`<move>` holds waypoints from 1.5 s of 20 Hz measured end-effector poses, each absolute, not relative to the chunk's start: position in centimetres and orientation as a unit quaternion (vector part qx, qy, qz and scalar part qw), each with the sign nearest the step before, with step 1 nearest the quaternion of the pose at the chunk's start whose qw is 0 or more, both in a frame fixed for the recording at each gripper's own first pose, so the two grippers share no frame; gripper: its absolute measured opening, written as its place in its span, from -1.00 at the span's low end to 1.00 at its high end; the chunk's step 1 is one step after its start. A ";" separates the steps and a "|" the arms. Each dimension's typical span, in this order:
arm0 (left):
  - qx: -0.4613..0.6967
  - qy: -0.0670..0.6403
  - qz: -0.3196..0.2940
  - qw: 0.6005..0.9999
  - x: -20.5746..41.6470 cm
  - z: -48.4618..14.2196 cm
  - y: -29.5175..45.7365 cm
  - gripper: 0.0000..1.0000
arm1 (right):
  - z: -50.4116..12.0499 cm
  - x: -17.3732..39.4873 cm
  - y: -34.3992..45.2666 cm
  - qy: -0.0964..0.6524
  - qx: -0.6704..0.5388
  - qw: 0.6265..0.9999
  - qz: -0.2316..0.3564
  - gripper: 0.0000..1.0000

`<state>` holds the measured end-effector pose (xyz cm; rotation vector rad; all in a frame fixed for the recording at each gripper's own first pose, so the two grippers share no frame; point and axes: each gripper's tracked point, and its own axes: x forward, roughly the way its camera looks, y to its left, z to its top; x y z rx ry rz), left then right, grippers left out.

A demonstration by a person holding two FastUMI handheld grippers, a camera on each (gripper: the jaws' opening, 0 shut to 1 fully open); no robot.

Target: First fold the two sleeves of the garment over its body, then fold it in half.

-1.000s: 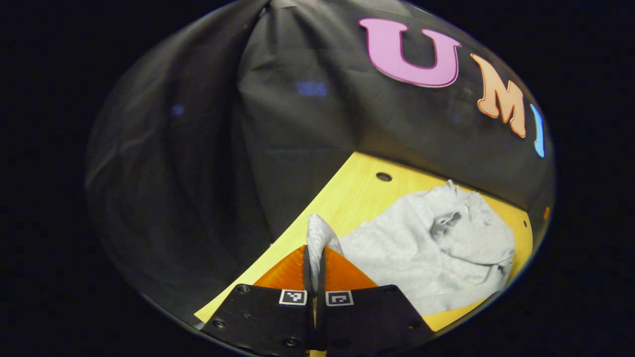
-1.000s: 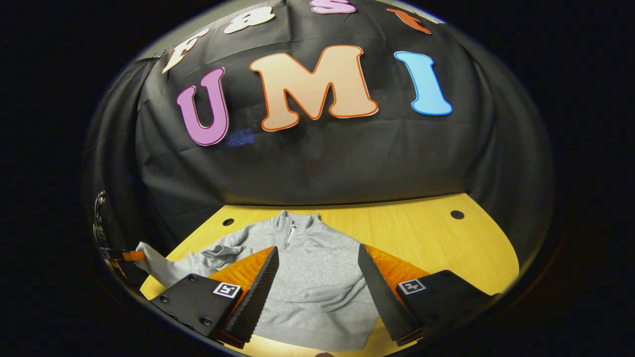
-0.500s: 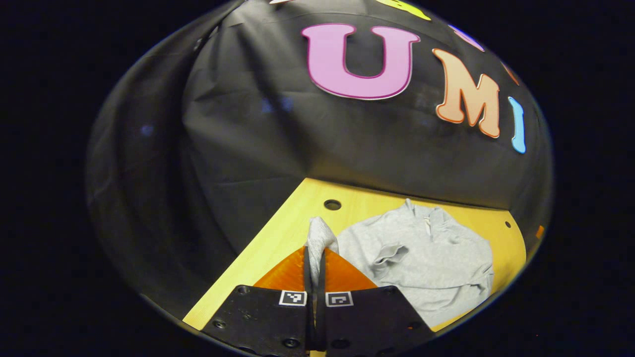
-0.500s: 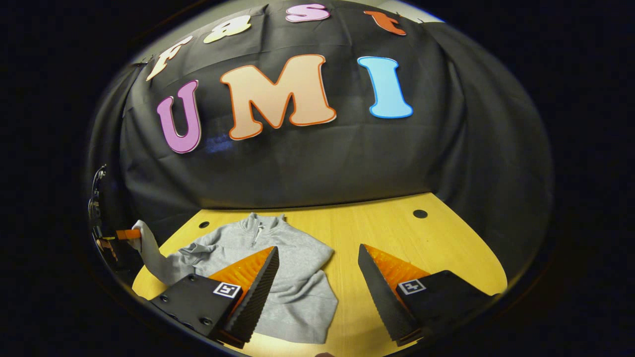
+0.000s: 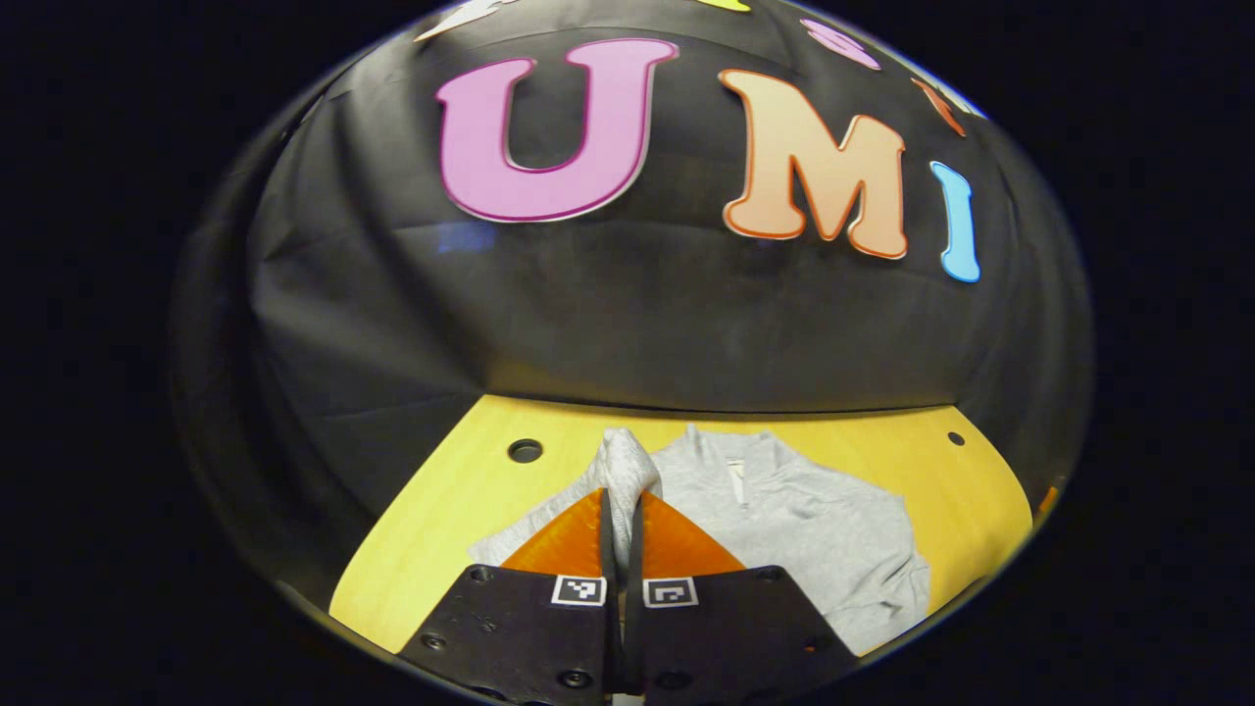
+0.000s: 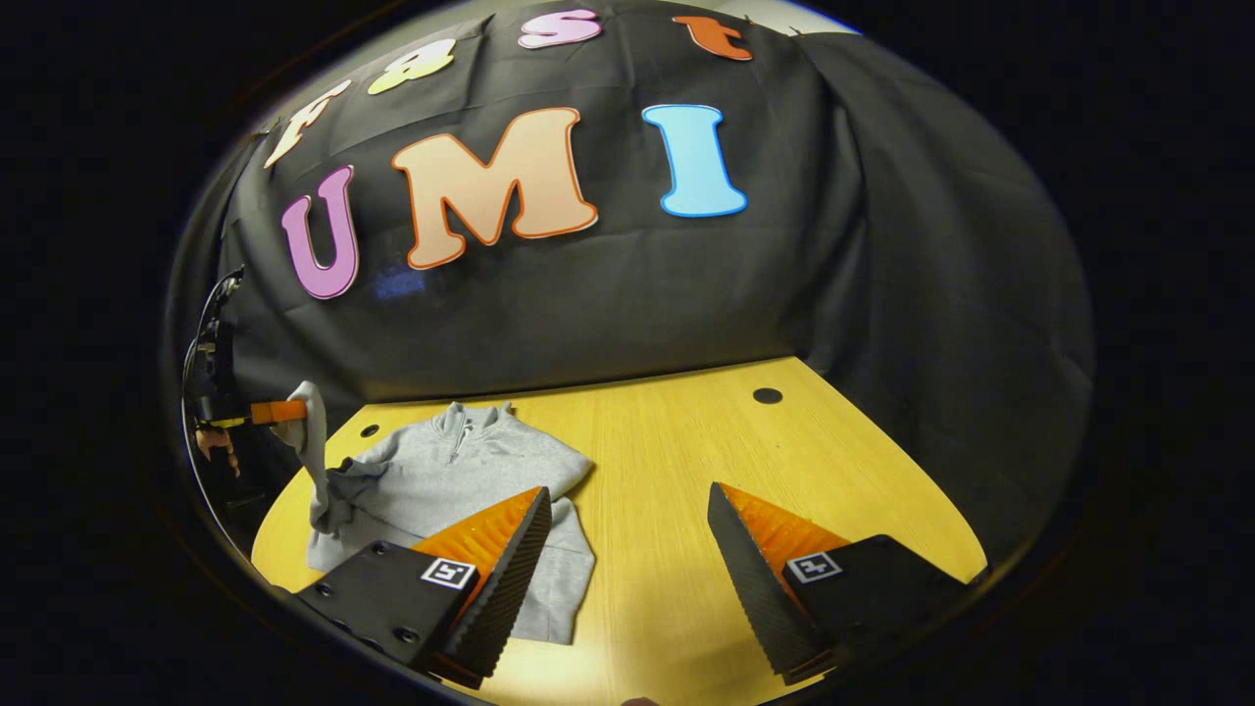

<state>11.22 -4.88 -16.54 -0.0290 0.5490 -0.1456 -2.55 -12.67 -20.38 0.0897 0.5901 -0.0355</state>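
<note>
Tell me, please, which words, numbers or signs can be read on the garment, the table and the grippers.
Garment: none; the sleeve pinched in the left gripper is plain too.
Table: none.
Left gripper and right gripper: square black-and-white markers, patterns only, no letters or numbers.

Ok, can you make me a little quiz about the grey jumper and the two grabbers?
1. True or false: the left gripper is pinching a sleeve of the grey jumper.
2. The right gripper is: A) open, over the wooden table; B) shut on the collar; C) shut on the hem.
3. Fill in: the jumper's collar points toward the booth's ____.

Key: 1 true; 2 A; 3 wall.
</note>
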 end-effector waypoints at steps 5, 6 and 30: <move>0.003 0.263 -0.132 0.956 11.8 -16.2 -13.0 -1.00 | -19.6 -4.0 -16.9 0.287 0.039 0.956 -0.037 0.98; 0.003 0.262 -0.142 0.954 11.8 -16.2 -14.7 -1.00 | -19.6 -4.2 -17.5 0.287 0.039 0.956 -0.041 0.98; -0.014 0.307 -0.178 0.935 9.4 -21.7 -28.9 0.59 | -21.8 -5.9 -18.9 0.309 0.064 0.949 -0.011 0.92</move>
